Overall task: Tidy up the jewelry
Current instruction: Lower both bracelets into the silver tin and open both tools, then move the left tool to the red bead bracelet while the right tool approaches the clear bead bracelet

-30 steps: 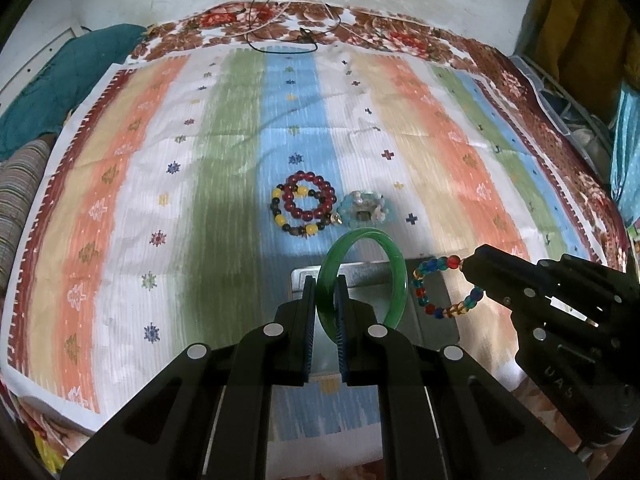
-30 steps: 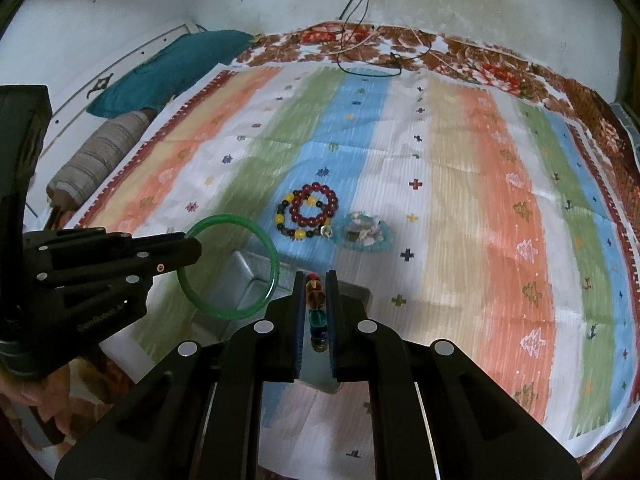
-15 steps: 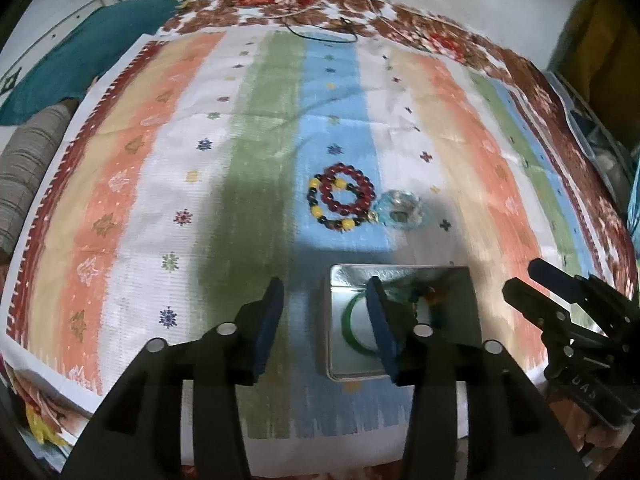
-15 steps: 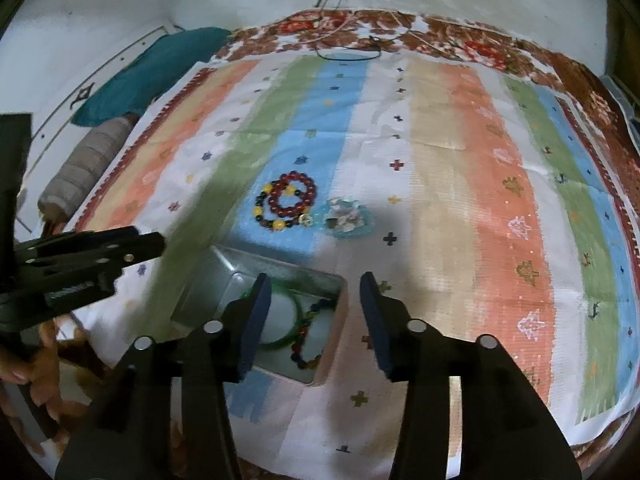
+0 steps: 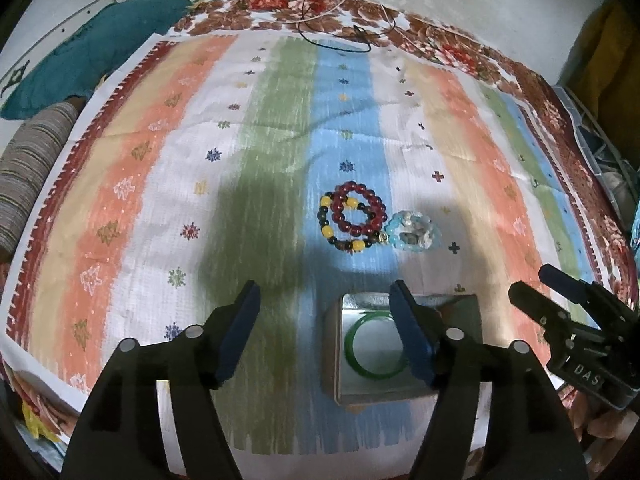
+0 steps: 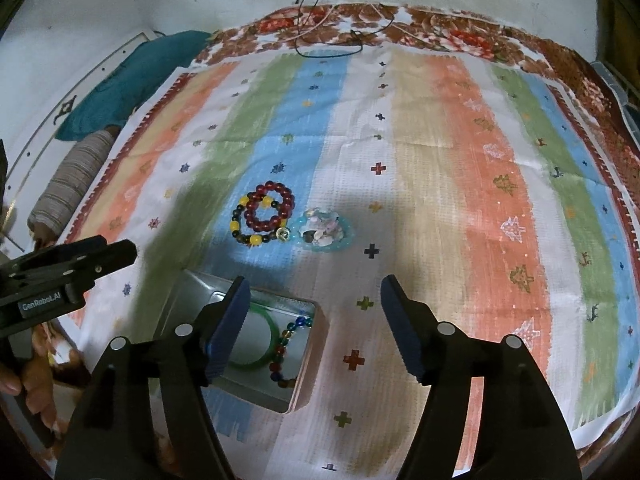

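A silver metal tin (image 5: 340, 360) (image 6: 308, 368) sits on the striped cloth near its front edge. Inside lie a green bangle (image 5: 360, 368) (image 6: 264, 360) and a multicoloured bead bracelet (image 6: 286, 344). Beyond the tin lie a dark red bead bracelet (image 5: 358, 214) (image 6: 270, 204), a yellow-and-dark bead bracelet (image 5: 340, 236) (image 6: 248, 232) and a pale blue bracelet with shells (image 5: 414, 232) (image 6: 324, 232). My left gripper (image 5: 326, 328) is open and empty above the tin's left side. My right gripper (image 6: 314, 324) is open and empty above the tin's right edge.
A teal pillow (image 5: 92, 48) and a striped bolster (image 5: 28, 168) lie at the left edge. Black and white cords (image 5: 340, 28) lie at the far end of the cloth. A plastic crate (image 5: 600, 152) stands at the right.
Both grippers have opened and let go: the green bangle and the multicoloured bracelet now lie in the tin. Both grippers have pulled back and up.
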